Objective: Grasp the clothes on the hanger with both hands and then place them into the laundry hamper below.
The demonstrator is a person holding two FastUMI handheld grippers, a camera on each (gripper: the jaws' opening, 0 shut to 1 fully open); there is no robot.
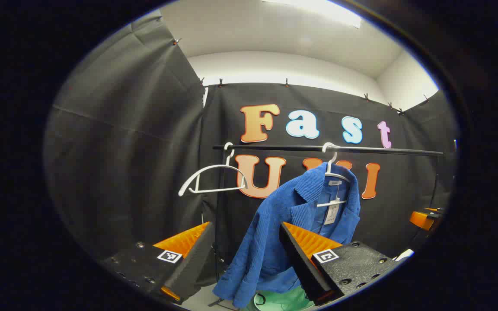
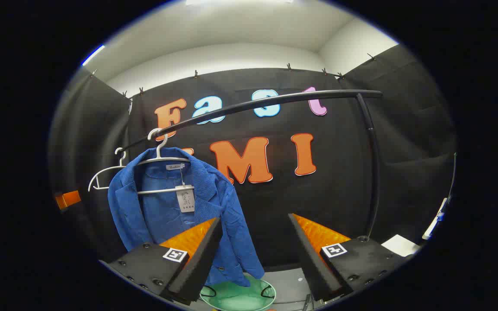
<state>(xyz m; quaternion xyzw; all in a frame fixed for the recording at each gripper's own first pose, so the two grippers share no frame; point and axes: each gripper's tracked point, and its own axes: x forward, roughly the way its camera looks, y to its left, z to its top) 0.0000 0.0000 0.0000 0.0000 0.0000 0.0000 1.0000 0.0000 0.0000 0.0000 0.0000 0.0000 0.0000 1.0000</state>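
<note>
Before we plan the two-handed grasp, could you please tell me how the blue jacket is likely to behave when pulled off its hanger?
The blue jacket drapes in soft folds, so it will probably go floppy and sag between the tongs. Its ribbed cloth looks grippy, not slippery. The white hanger hooks loosely on the rail, so it may swing or lift.

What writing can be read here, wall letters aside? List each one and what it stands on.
Hang tag on the blue jacket: print too small to read.
Neck label in the jacket's collar: script too blurred to read.
Square markers on the right gripper: coded patterns, no words.
</note>
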